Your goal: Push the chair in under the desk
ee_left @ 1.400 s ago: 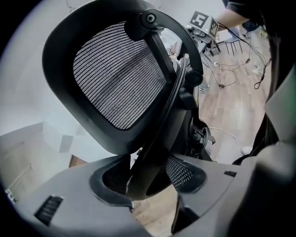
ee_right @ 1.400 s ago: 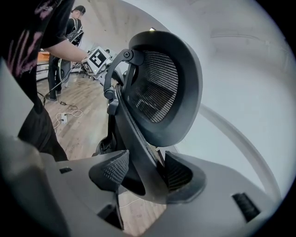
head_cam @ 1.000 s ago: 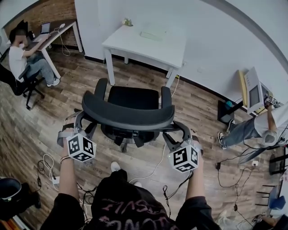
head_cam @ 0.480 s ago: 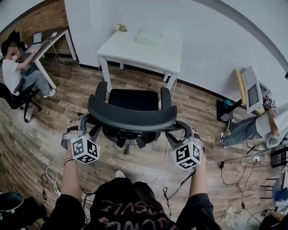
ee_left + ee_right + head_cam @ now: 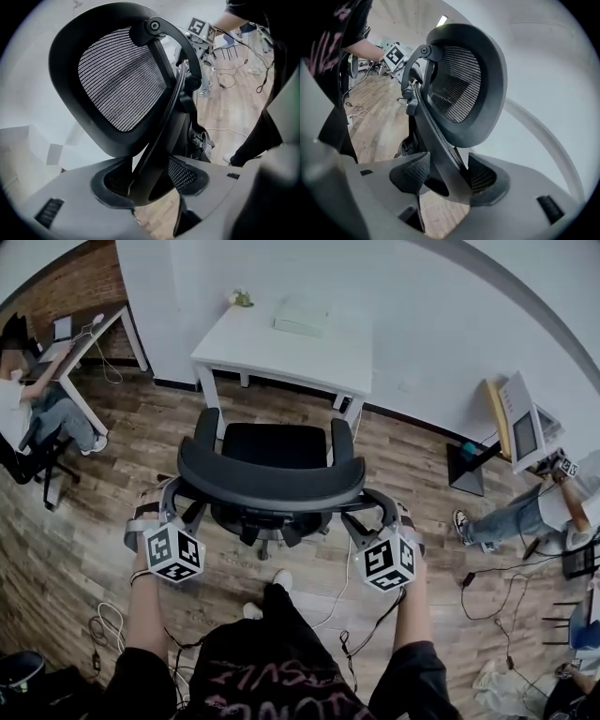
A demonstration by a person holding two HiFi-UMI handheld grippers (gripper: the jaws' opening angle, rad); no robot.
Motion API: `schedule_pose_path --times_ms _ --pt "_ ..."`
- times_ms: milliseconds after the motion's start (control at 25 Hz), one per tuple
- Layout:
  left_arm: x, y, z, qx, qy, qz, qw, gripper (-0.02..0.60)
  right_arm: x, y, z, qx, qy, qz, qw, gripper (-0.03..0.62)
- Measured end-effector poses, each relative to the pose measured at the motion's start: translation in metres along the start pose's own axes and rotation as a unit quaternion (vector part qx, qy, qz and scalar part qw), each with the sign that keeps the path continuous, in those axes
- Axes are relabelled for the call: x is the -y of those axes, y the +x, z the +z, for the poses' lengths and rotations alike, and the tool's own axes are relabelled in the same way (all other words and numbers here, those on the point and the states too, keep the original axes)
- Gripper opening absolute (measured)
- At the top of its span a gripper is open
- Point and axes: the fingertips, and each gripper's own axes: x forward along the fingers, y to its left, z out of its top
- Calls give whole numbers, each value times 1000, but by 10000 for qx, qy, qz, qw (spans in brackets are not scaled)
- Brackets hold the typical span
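We have the left gripper (image 5: 149, 180) and right gripper (image 5: 444, 180) each clamped on a back-frame strut of the chair (image 5: 272, 482). The chair sits between them, and the white worktop (image 5: 309, 357) is beyond, apart from it.

Both arms (image 5: 142, 610) outstretched, left gripper (image 5: 150, 178) and right gripper (image 5: 443, 176) jaws clamped on chair frame (image 5: 161, 131).

**Surroundings: floor, walls, bystanders**

Wood-plank floor (image 5: 75, 549) throughout. Loose cables (image 5: 99, 625) lie on it at lower left, with a black lead (image 5: 469, 577) at lower right. Upper left: brick wall (image 5: 66, 282) and a side table (image 5: 111, 317) bearing a laptop (image 5: 62, 328), with a seated person (image 5: 52, 409) at it. Right edge: second person (image 5: 516, 515) beside a tilted screen unit (image 5: 522, 431). White wall (image 5: 450, 324) at upper right.
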Motion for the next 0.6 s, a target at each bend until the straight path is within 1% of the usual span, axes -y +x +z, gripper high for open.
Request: schedule_pose_path --times_ms 160,320,600 --pt "-9 14 3 56 -6 -31 10000 252 7 9 -1 28 20 -7 10000 258" --pt "-22 28 -3 44 -37 -15 10000 253 13 24 5 51 5 -10 10000 261" --pt "-45 65 2 72 -46 -15 10000 253 40 56 4 28 56 -77 10000 261"
